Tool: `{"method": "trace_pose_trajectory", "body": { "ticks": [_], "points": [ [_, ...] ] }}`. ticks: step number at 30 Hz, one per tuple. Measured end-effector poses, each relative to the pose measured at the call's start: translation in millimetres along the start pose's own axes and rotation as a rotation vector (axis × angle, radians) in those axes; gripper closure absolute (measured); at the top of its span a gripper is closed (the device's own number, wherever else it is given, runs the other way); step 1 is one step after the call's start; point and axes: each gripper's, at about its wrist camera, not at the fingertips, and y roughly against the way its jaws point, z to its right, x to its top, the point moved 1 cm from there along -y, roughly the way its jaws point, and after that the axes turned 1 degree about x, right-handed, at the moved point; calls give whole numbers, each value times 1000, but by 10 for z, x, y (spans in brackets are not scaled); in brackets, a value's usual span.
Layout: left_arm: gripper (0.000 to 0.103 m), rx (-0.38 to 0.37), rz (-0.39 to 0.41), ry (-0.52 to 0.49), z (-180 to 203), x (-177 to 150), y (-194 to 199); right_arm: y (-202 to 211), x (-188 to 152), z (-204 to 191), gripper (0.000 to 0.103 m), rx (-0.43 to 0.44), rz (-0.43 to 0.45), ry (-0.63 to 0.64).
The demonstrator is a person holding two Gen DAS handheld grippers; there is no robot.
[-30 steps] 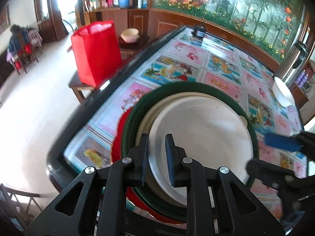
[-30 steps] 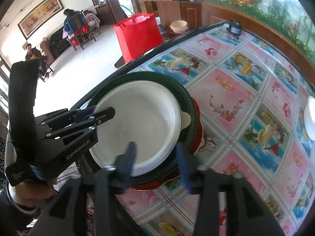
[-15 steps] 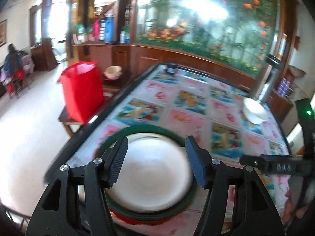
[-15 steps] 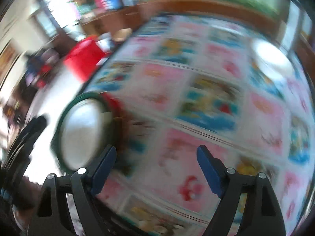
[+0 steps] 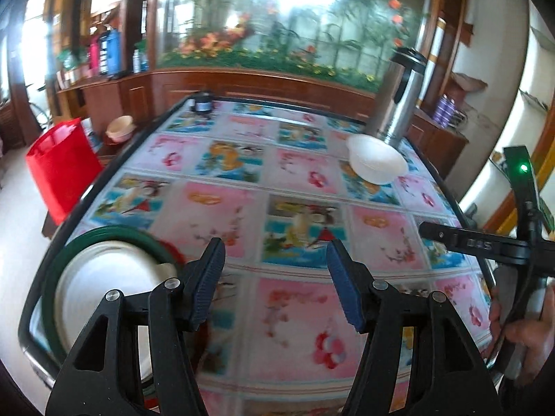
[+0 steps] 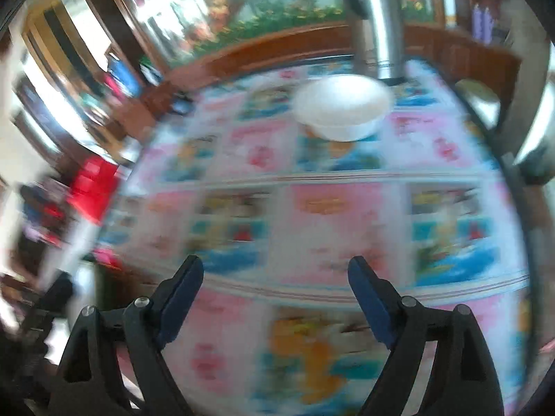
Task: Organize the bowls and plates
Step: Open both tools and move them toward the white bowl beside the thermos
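Left gripper alone sees the stacked plates.

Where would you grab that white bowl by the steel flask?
Probably by its thin rim: the white bowl sits upright, mouth up. Come from the near side, since the steel flask stands close behind, one jaw inside and one outside the wall.
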Motion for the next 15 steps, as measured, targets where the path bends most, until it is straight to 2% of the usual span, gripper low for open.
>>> {"method": "trace_pose_trajectory", "body": {
  "ticks": [1, 3, 7, 9, 11, 15],
  "points": [
    [42, -4, -5, -6, 49, 12, -46, 23, 43, 69, 17, -95, 27, 29],
    [42, -15, -18, -21, 155, 62, -160, 44, 125, 146, 17, -203, 66, 60],
    [42, -43, -45, -34, 290, 184, -364, 50, 319, 287, 16, -375, 127, 107],
    [42, -54, -55, -36, 349, 243, -447, 17, 381, 360, 14, -425, 123, 126],
    [42, -61, -58, -43, 437, 328, -561, -57, 482, 414, 14, -434, 114, 132],
    [42, -56, -89, -51, 555, 450, -790, -180, 630, 487, 14, -342, 95, 109]
  ]
}}
